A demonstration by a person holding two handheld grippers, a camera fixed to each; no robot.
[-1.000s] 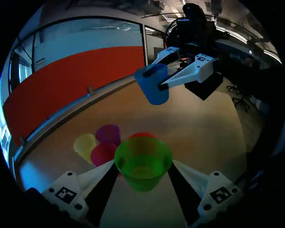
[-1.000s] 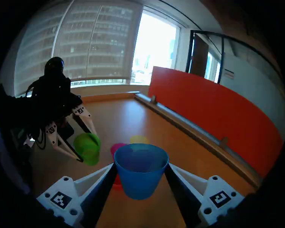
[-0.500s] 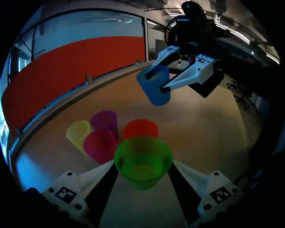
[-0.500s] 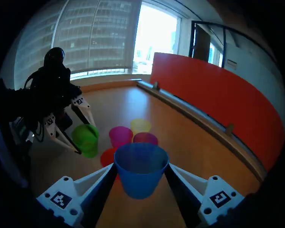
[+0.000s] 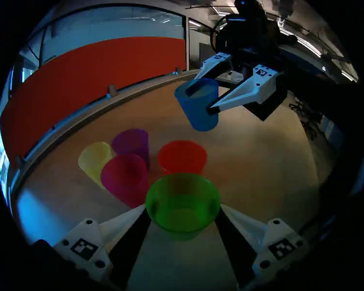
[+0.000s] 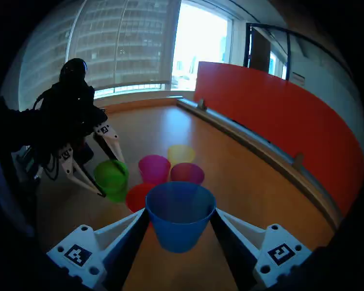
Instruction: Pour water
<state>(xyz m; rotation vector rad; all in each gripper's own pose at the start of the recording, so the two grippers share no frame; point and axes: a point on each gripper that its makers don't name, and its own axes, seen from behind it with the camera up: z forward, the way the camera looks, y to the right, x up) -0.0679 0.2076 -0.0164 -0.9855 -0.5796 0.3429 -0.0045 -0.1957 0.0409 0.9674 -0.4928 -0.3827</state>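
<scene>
Left gripper [image 5: 182,213]: jaws are pinched on the sides of a translucent green plastic cup [image 5: 183,196]. The cup is held upright, with its open mouth toward the camera. Whether it contains water cannot be told.

Right gripper [image 6: 180,218]: jaws are pressed on a blue plastic cup [image 6: 180,230], gripped at the sides in the same manner. In the left gripper view the blue cup is seen raised above the wooden counter [image 5: 264,155], slightly tilted, beyond the standing cups.

Four cups are stood close together on the counter: a yellow plastic cup [image 5: 93,157], a purple plastic cup [image 5: 132,144], a magenta plastic cup [image 5: 125,177] and a red plastic cup [image 5: 182,156]. The magenta cup is placed in front of the yellow and purple ones. The red cup is seen just behind the green cup.

In the right gripper view the green cup is seen left of the group, just beside the red cup, and is carried by a person in dark clothing [image 6: 68,114].

A red wall panel [image 5: 85,68] is noted along the counter's far edge, and a bright window [image 6: 199,43] behind it.
</scene>
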